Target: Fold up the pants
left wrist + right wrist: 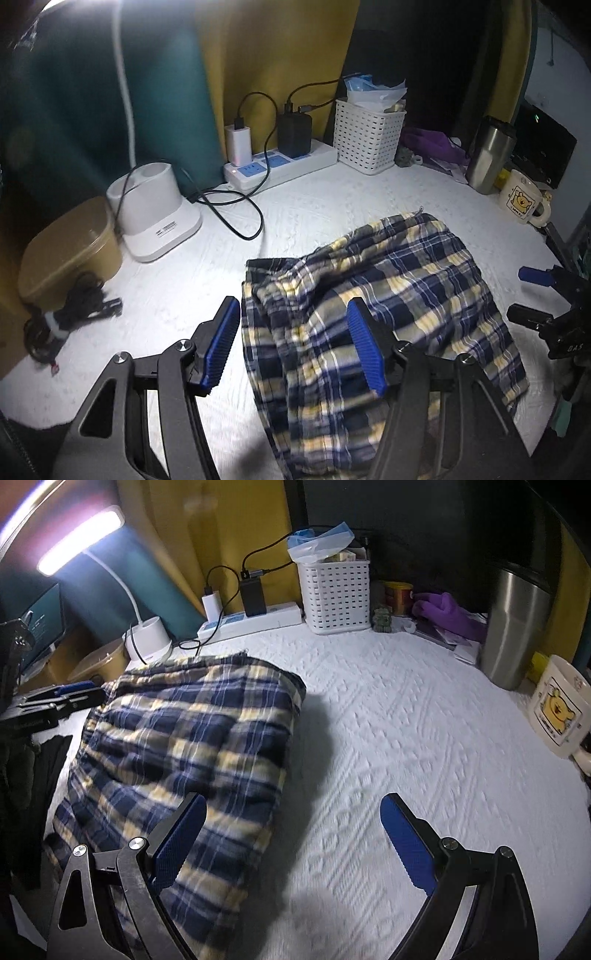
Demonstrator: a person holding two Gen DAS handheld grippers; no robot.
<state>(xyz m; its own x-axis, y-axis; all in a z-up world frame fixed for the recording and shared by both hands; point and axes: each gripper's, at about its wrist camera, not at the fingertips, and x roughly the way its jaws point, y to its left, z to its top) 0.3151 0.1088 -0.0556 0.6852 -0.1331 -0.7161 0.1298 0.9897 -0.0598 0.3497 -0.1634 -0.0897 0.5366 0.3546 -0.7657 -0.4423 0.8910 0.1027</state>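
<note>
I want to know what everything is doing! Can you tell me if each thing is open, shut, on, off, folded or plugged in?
Plaid pants: folded over, lying loose on the white cloth.
Left gripper: open, holding nothing.
Right gripper: open, holding nothing.
Desk lamp: switched on.
Power strip: two chargers plugged in, small red light lit.
White basket: upright, stuffed with bags.
Steel tumbler: upright, lid on.
Bear mug: upright.
</note>
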